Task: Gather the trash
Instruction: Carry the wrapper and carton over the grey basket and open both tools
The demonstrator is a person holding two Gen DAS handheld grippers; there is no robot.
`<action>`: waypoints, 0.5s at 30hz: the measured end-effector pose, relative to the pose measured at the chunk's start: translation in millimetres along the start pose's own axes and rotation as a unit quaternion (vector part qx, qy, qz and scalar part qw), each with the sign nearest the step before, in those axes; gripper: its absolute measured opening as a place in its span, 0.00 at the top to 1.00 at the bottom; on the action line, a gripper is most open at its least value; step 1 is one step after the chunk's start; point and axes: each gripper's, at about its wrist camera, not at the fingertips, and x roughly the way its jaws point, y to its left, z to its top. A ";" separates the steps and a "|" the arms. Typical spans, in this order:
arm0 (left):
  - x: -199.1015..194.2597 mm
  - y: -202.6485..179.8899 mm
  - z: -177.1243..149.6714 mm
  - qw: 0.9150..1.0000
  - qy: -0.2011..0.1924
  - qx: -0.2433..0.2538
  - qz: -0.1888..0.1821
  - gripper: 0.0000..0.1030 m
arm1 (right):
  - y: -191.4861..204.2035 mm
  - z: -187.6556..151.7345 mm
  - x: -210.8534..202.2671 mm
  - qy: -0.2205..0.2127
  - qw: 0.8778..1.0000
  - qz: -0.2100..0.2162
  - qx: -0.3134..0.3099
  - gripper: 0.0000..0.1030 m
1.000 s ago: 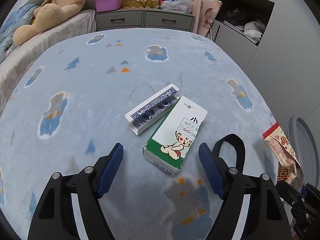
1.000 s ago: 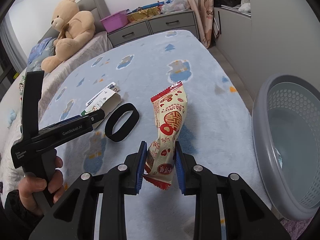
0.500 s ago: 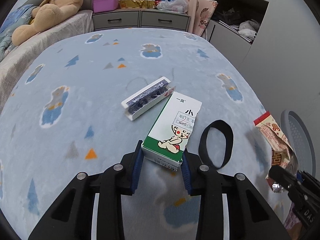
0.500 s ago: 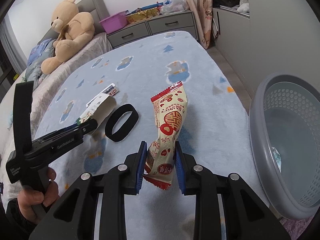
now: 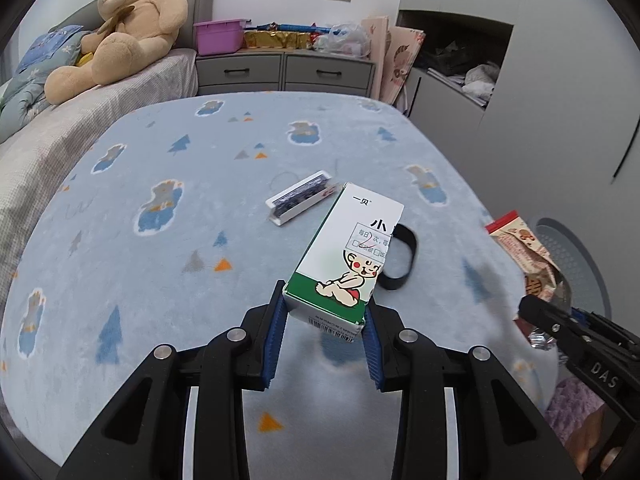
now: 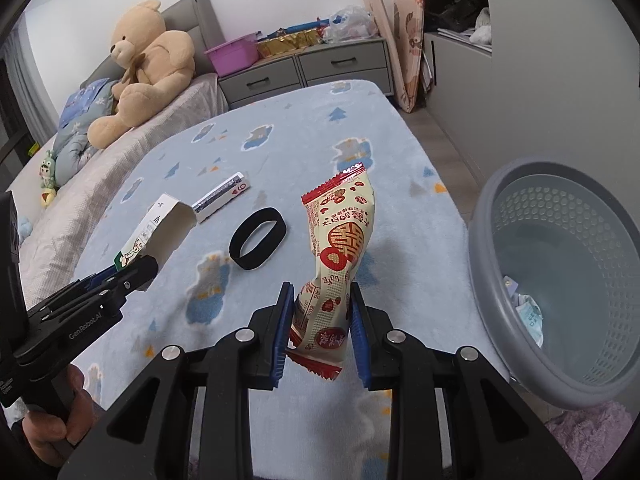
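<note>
Home bedroom. A teddy bear [image 5: 128,28] is sitting on a bed [image 5: 132,84] against a padded headboard [image 6: 200,20]; a drawer unit [image 5: 284,70] is standing by the wall, carrying a purple bin [image 5: 219,36]; a patterned fleece blanket [image 5: 200,208] is covering the foreground surface.

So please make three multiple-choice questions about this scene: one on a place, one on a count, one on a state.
1. Where does the black band lie?
A. in the basket
B. on the blue blanket
C. on the drawers

2. How many things remain lying on the blanket?
A. two
B. four
C. none

3. What does the right gripper hold?
A. nothing
B. a snack packet
C. a card box

Answers:
1 B, the band rests on the blanket beside the card box.
2 A, only band and card box.
3 B, pads press the snack packet.
</note>
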 end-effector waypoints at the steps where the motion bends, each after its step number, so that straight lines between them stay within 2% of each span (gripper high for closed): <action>1: -3.6 -4.5 -0.2 1.000 -0.003 0.001 -0.003 0.67 | -0.9 -0.7 -3.8 -0.003 1.000 -0.001 0.000 0.74; 8: -21.5 -46.0 0.0 0.999 -0.013 0.018 -0.030 0.67 | -21.2 -2.3 -36.0 -0.026 1.000 -0.015 0.006 0.74; 15: -21.6 -112.0 2.9 0.996 -0.010 0.063 -0.059 0.67 | -70.6 -3.6 -63.8 -0.044 0.998 -0.042 0.036 0.74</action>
